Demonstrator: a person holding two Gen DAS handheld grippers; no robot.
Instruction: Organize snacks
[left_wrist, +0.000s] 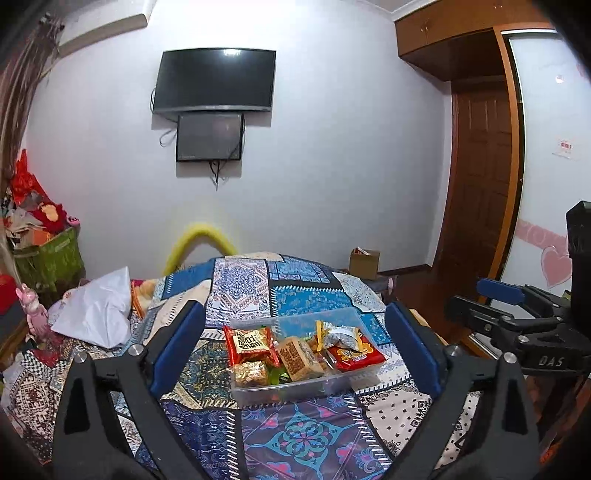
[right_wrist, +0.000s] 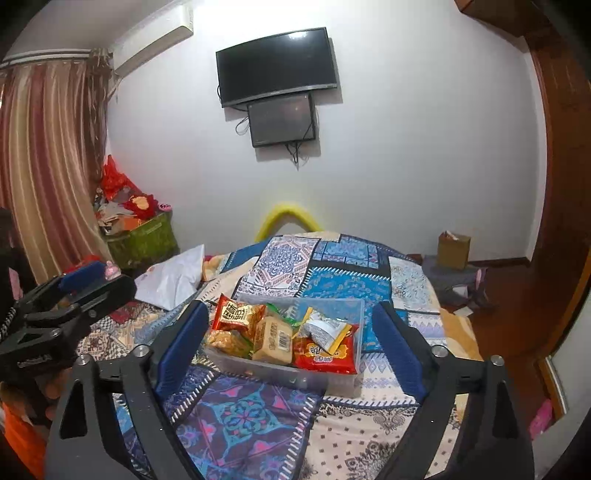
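Claws: left gripper (left_wrist: 295, 349) and right gripper (right_wrist: 291, 339) both stand wide, blue pads far apart, nothing held and nothing touching them.
Left pads: one pad (left_wrist: 176, 347) sits left of the box, the other off its right end, both above the quilt.
Right pads: same stance; near pad (right_wrist: 181, 349) lies left of the box, far pad to its right.
Neighbours: each claw shows at the edge of the other's view, side by side and apart.
Box: clear plastic box (left_wrist: 295, 386) rests on the quilt (left_wrist: 303, 439), framed between the pads in both views.
Snacks: red packet (left_wrist: 249, 343), tan bar (left_wrist: 299, 358), gold packet (left_wrist: 251, 373), second red packet (left_wrist: 354, 356) and a silver-and-yellow packet (left_wrist: 341, 338) all lie inside the box, loosely heaped.
Loose items: none seen on the quilt near the box; a white bag (left_wrist: 98, 314) lies well off to the left.
Stage: likely the end, with the sorting done and the claws clear of the box.
Advice: keep both claws wide and clear of the box rim; check the quilt around the box for strays; if one turns up, approach from above and close on the packet's middle, not a crinkly edge.
Risk: the box sits on soft bedding, so a nudge could tip it.
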